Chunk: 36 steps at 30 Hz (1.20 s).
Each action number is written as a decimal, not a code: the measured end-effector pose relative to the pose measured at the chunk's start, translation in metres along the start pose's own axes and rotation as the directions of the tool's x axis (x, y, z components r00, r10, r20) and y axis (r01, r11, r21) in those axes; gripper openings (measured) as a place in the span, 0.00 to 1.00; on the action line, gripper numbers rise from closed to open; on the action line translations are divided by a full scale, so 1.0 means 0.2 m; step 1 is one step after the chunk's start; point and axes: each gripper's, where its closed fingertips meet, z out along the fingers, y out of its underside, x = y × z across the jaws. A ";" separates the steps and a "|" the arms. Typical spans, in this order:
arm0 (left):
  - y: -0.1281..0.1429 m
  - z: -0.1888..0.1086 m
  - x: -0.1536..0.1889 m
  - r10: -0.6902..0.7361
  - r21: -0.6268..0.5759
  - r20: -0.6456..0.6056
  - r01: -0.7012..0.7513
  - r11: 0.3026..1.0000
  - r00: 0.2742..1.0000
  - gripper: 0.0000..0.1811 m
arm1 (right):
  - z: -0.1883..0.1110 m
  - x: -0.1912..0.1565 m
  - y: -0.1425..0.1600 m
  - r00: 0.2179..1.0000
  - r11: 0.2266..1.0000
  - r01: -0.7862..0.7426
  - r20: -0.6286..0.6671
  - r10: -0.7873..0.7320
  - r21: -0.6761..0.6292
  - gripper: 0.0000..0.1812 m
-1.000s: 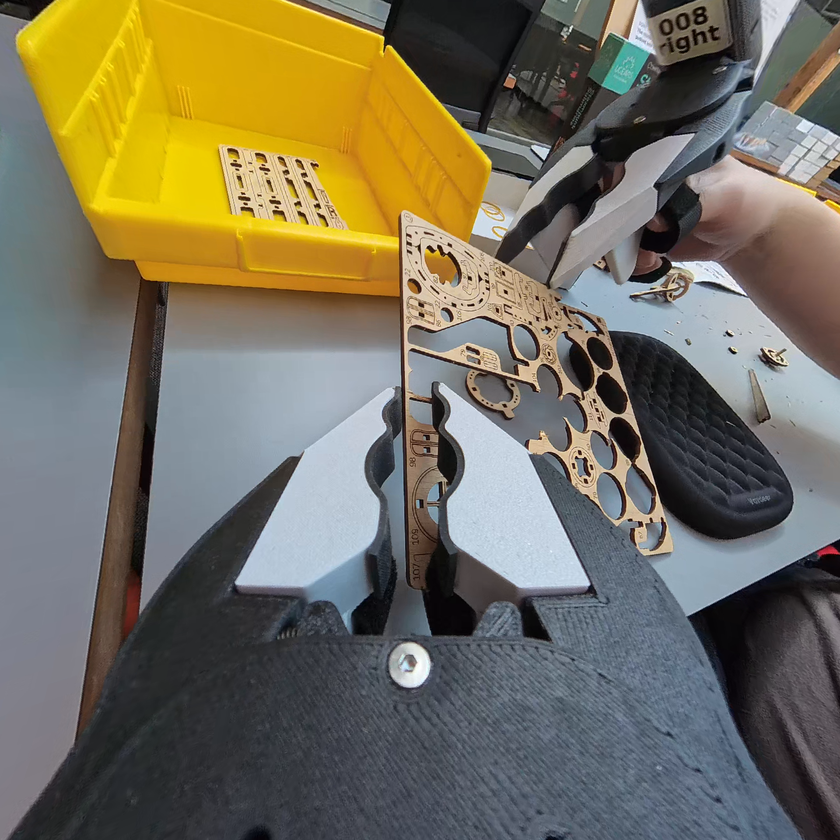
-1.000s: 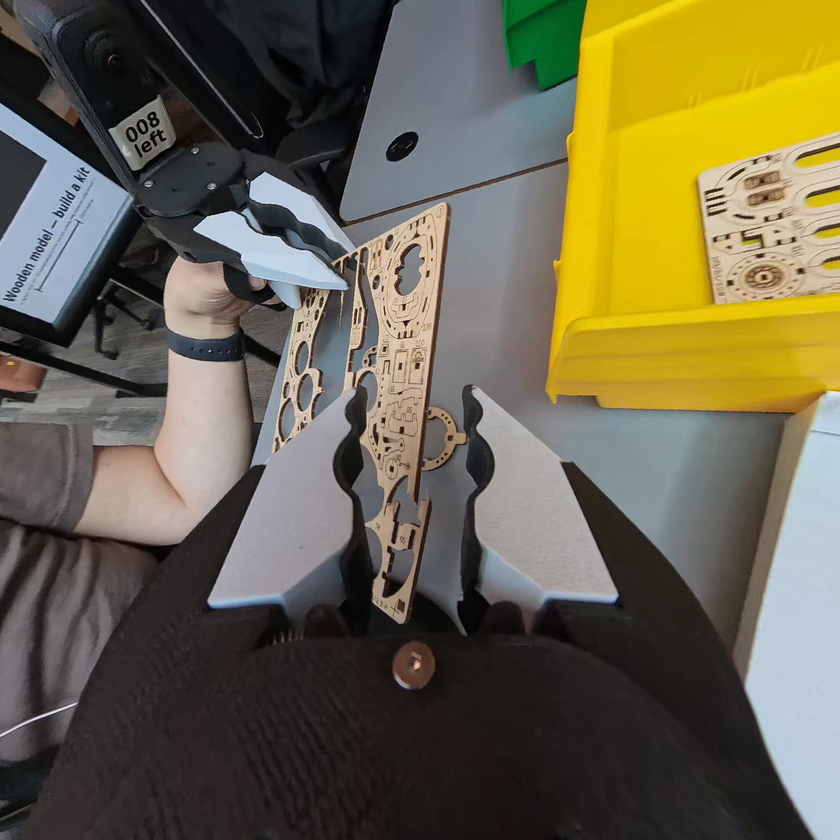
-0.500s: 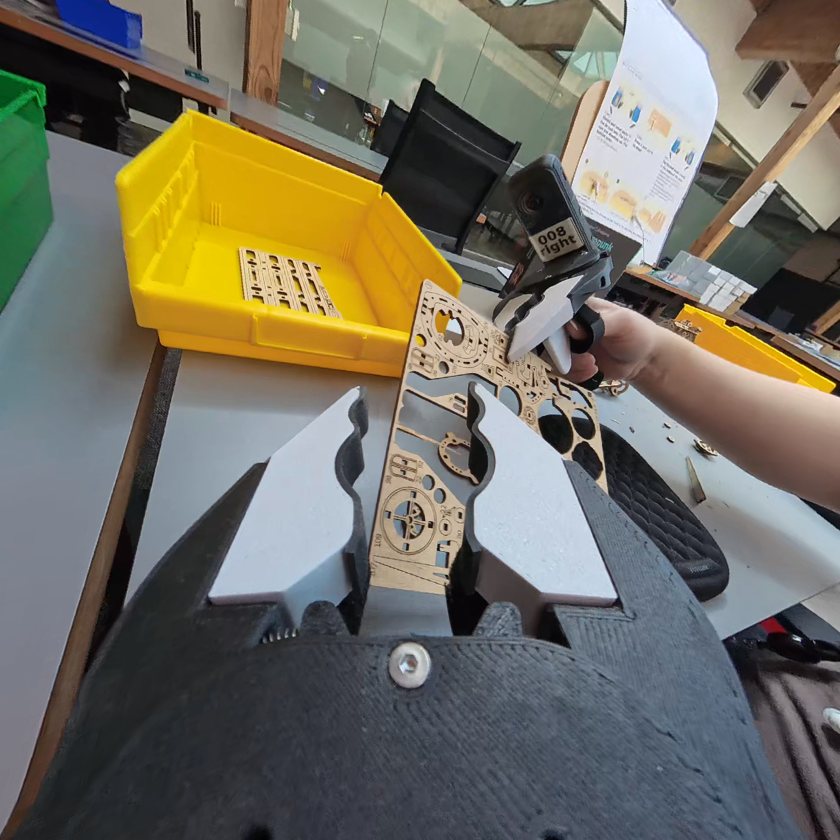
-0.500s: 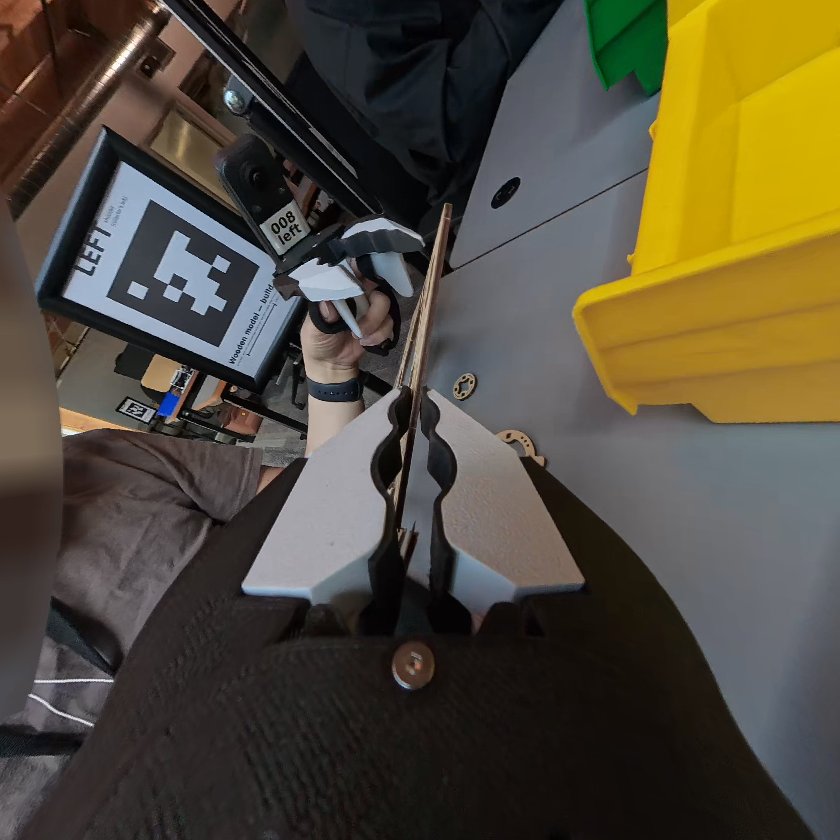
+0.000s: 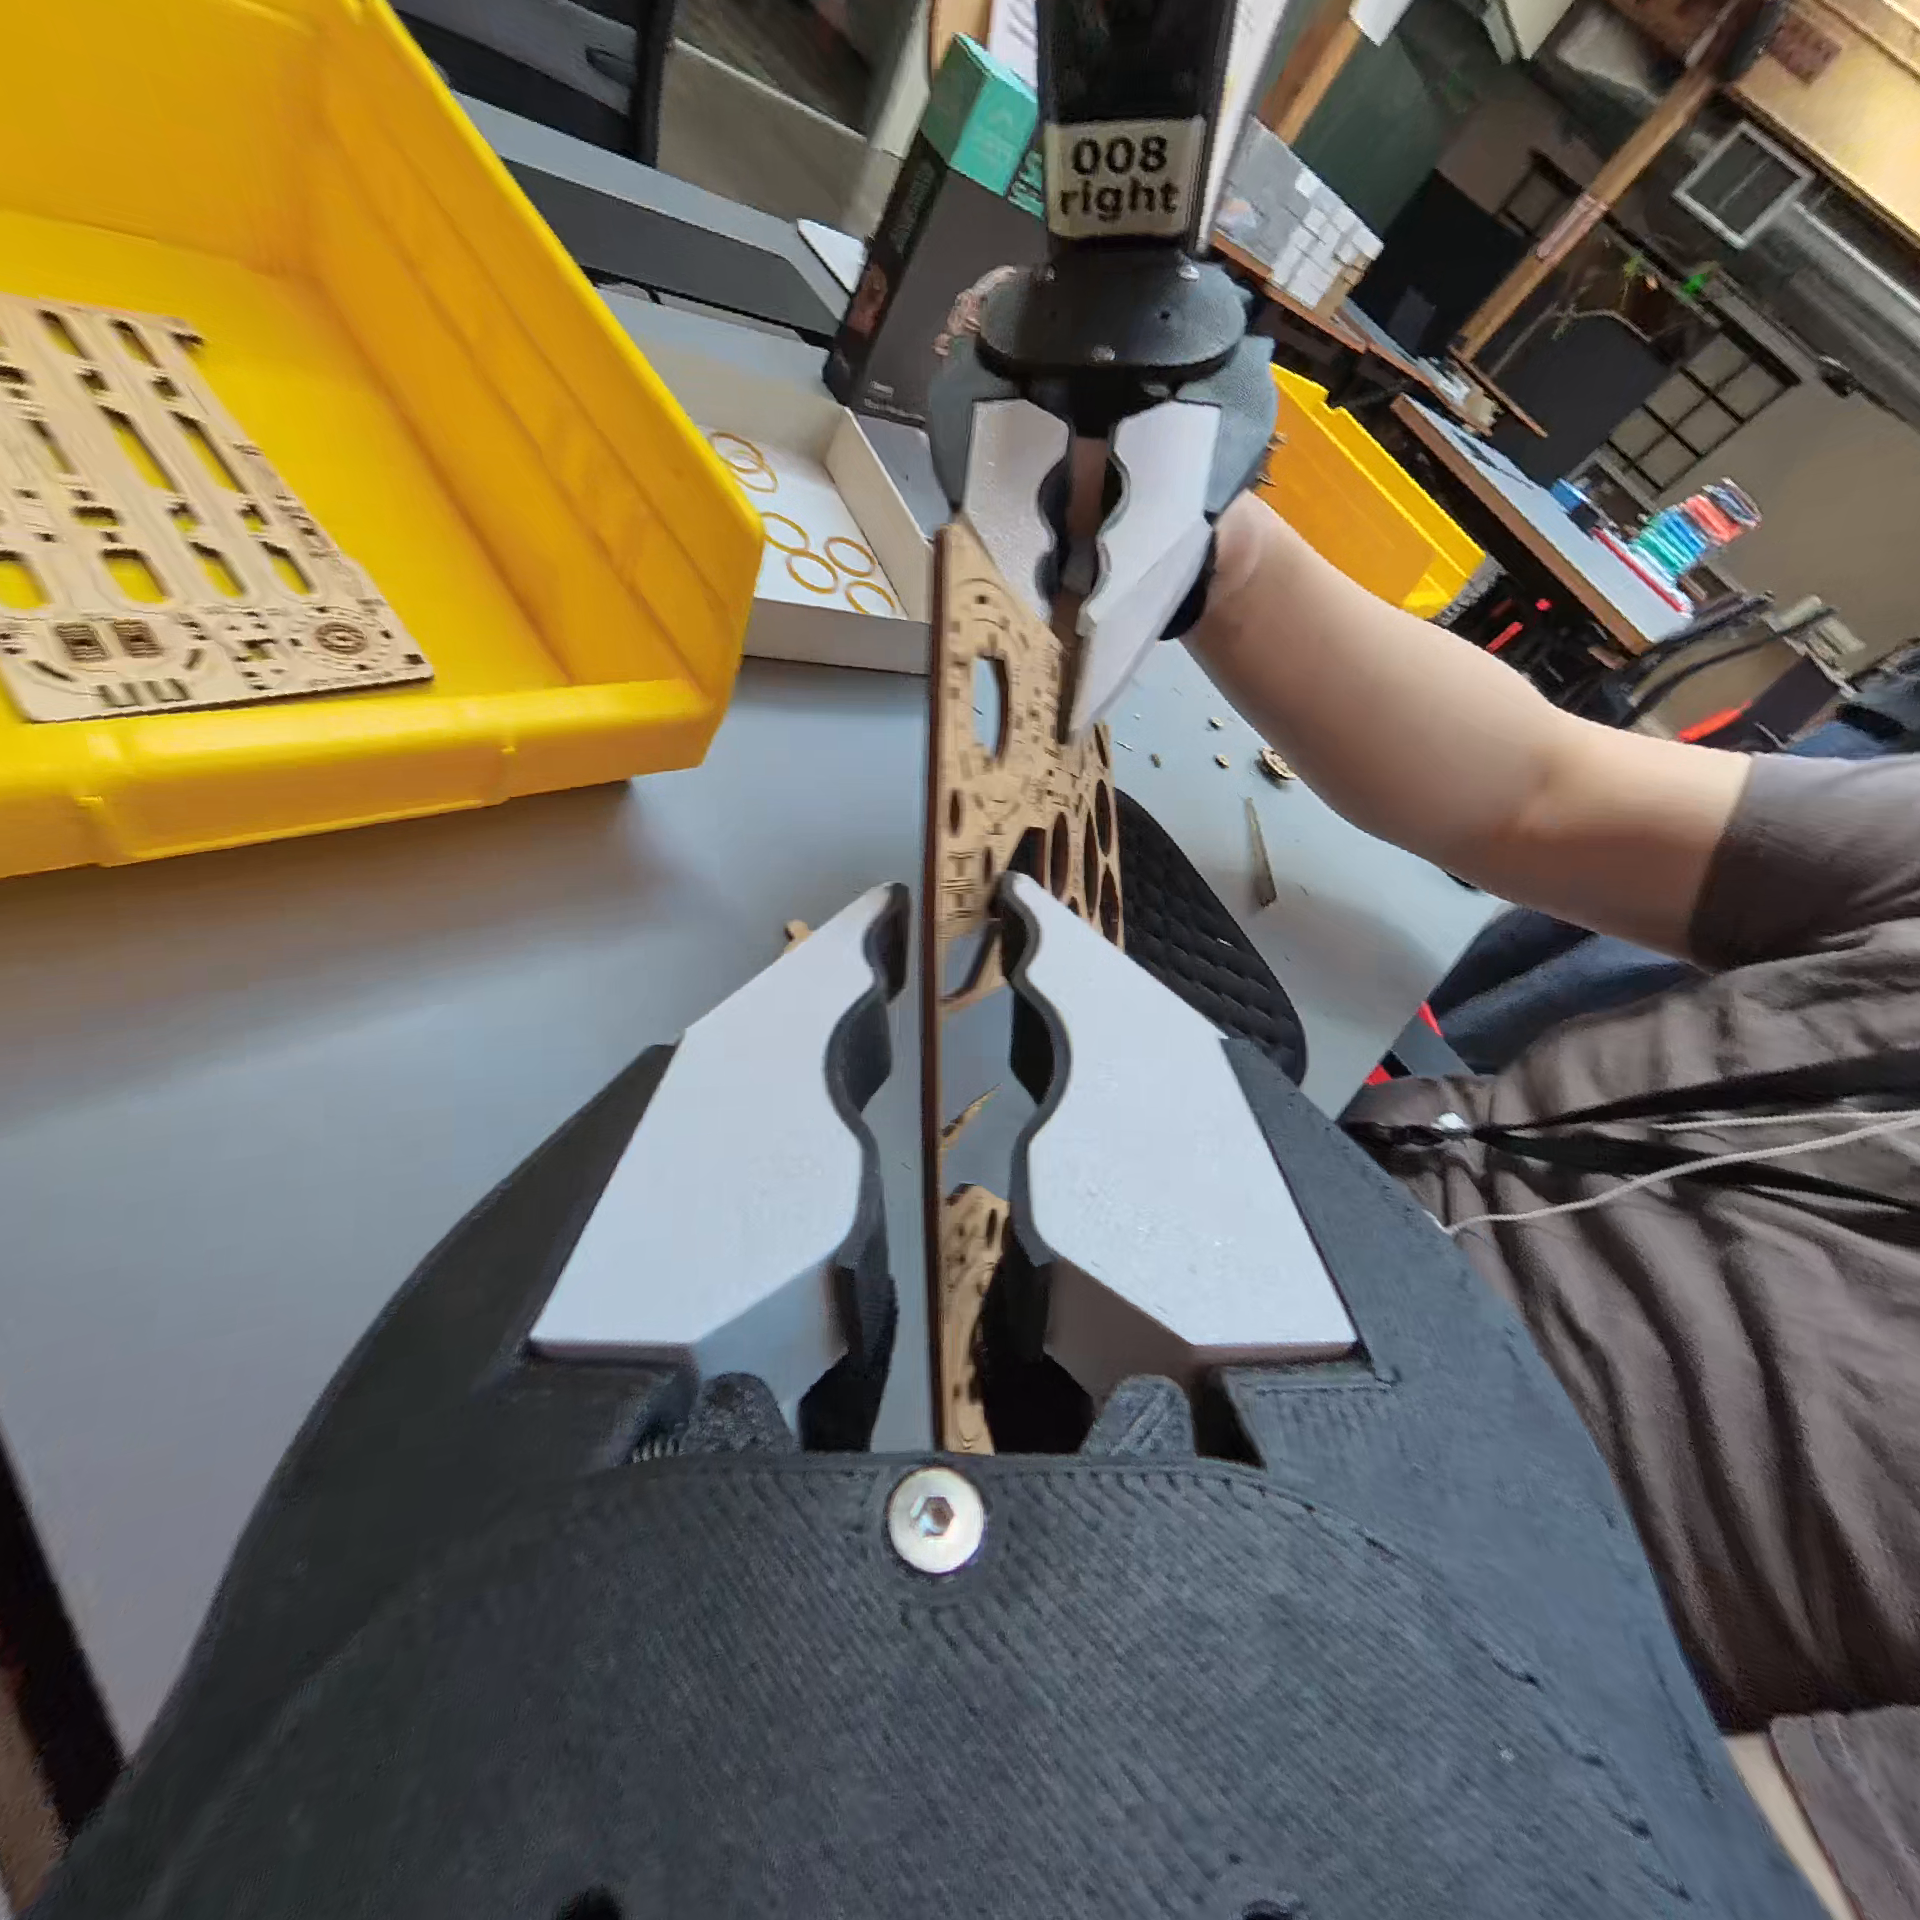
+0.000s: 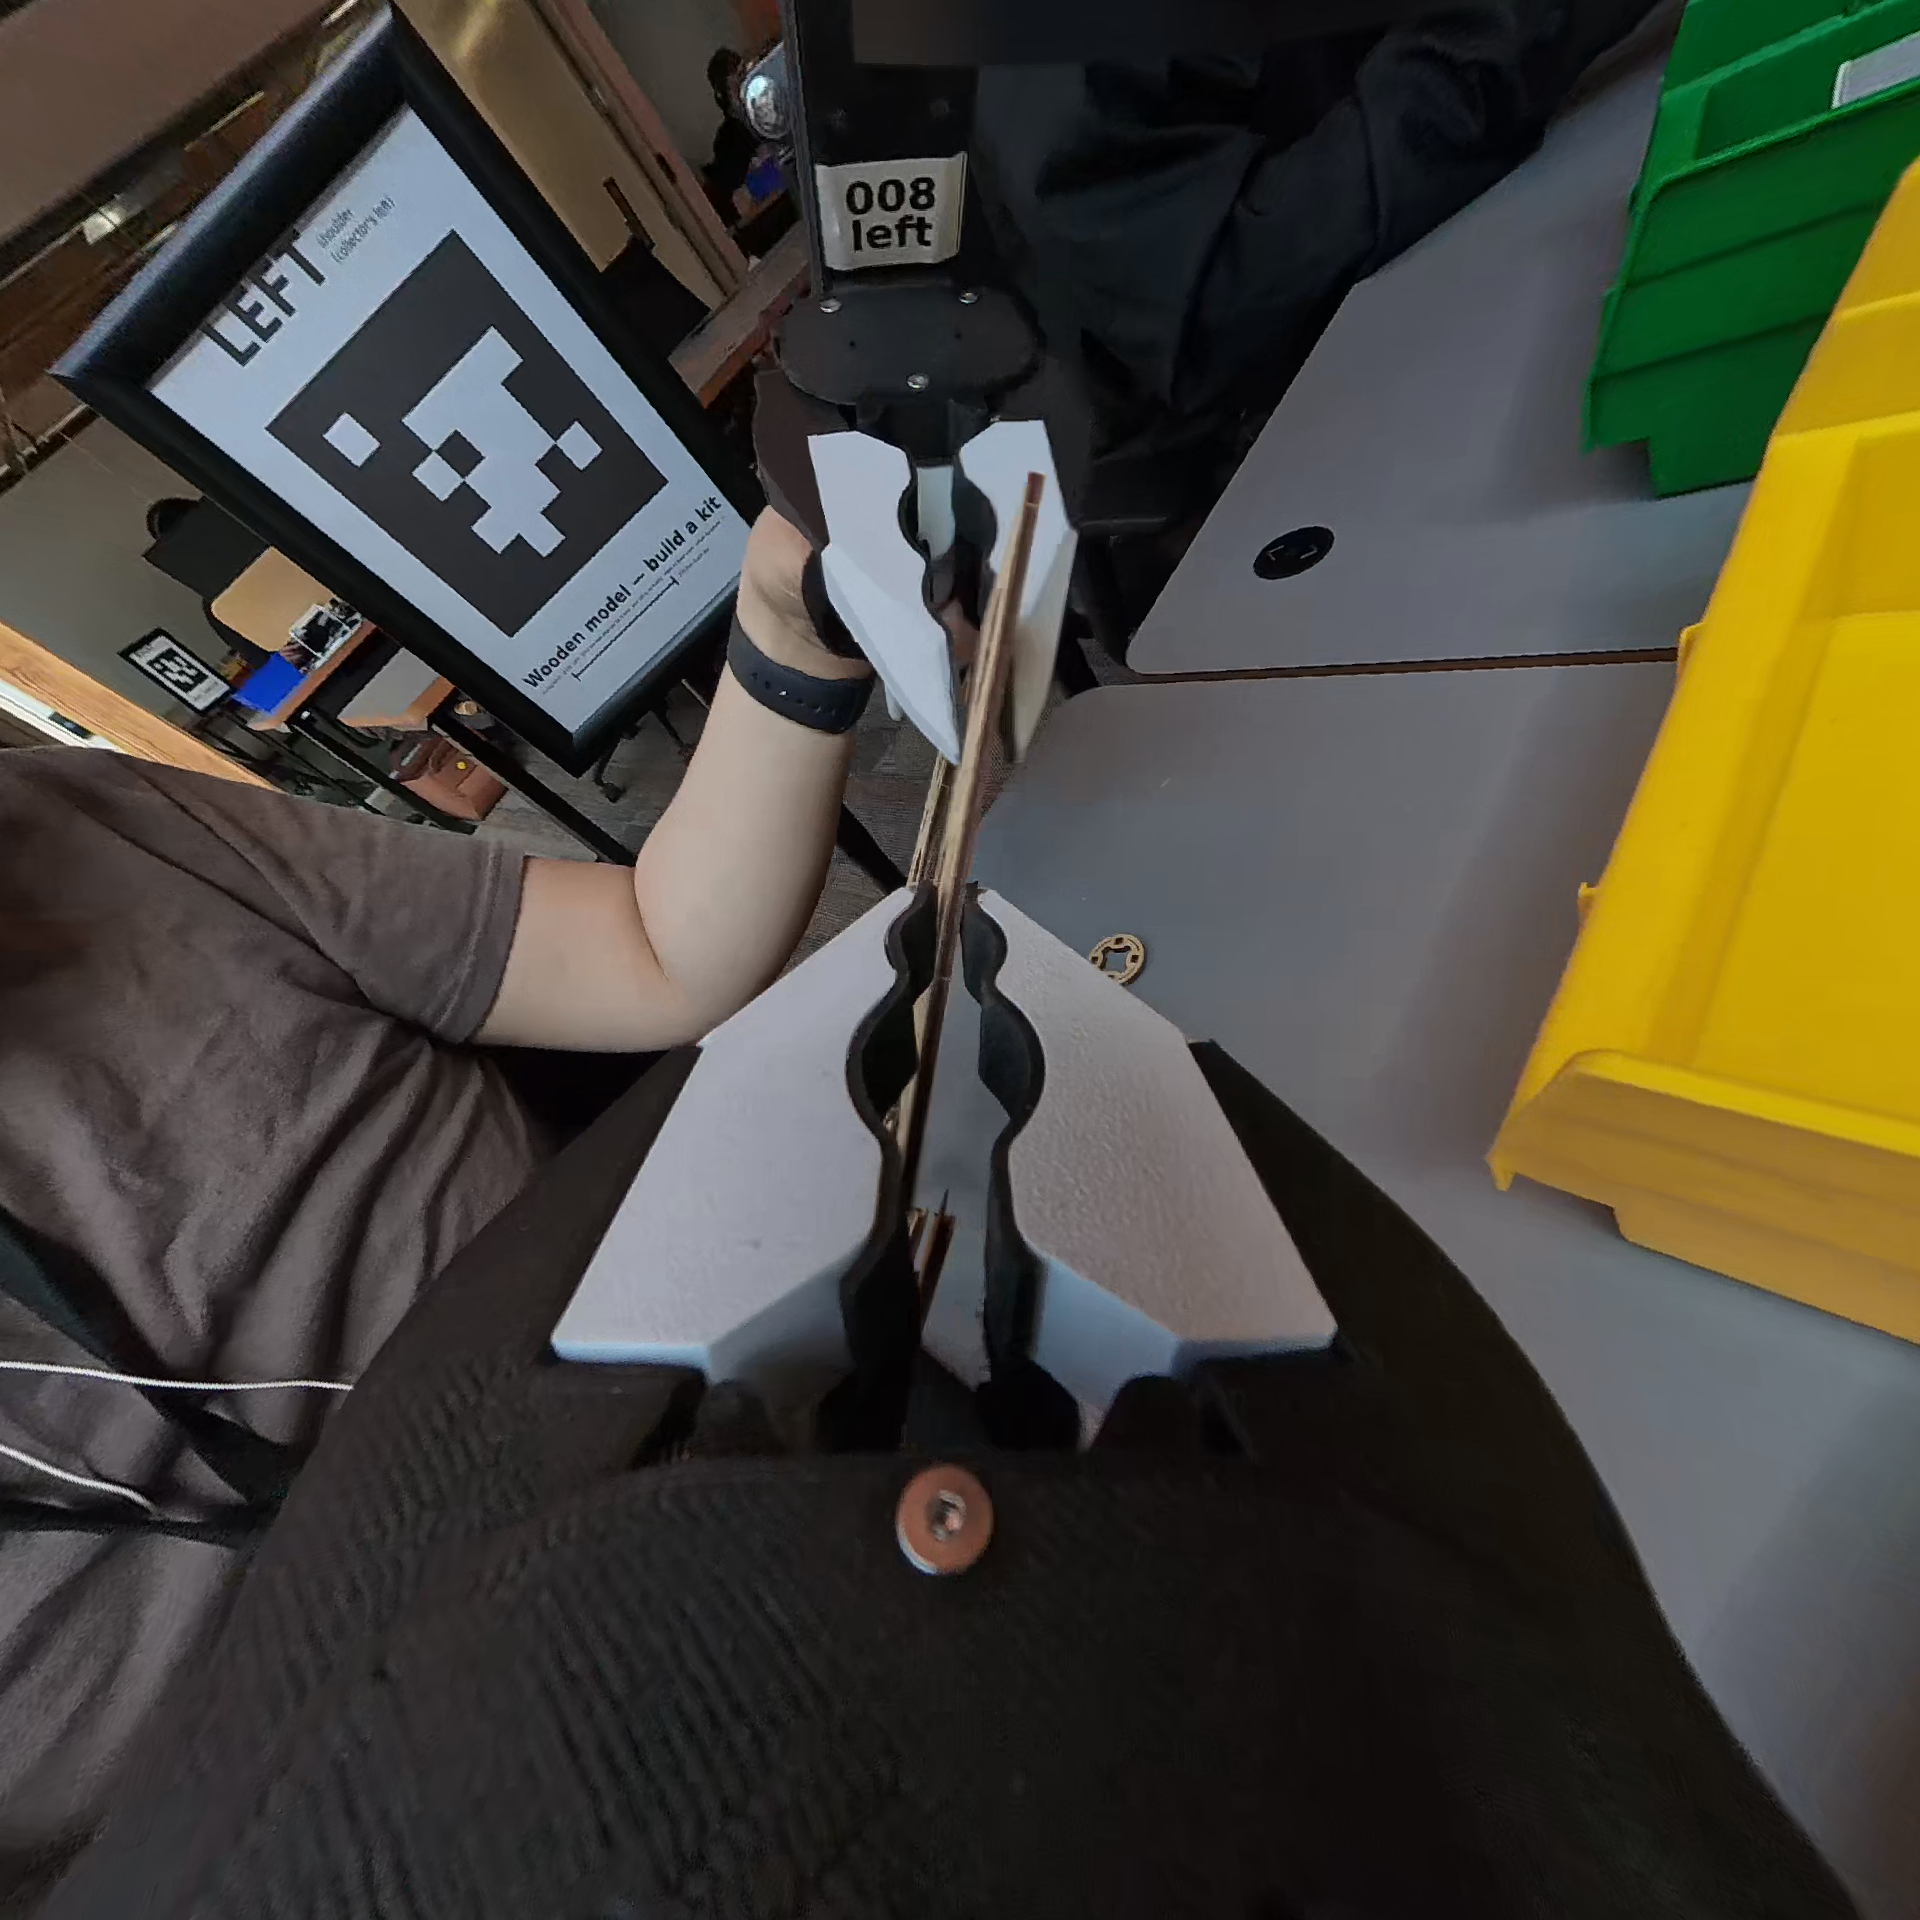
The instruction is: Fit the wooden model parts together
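- left gripper (image 5: 948,914): fingers spread, thin laser-cut wooden parts sheet (image 5: 1023,717) edge-on in the gap, touching neither pad; judged not yet gripped
- close squarely on solid border, not on cut-outs; thin ply likely snaps if twisted
- right gripper (image 6: 940,904): clenched on sheet's other end, carrying it upright above grey tabletop (image 6: 1299,831); hold steady until left closes
- beyond left fingers: small wooden ring piece (image 6: 1117,956) on table, yellow plastic bin (image 5: 582,540) with second sheet (image 5: 156,551)
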 end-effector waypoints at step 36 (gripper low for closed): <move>0.00 -0.20 0.21 0.054 0.472 -0.058 -0.020 0.881 0.997 0.00 | 0.09 -0.14 0.03 0.956 0.882 -0.043 -0.237 0.172 0.469 0.02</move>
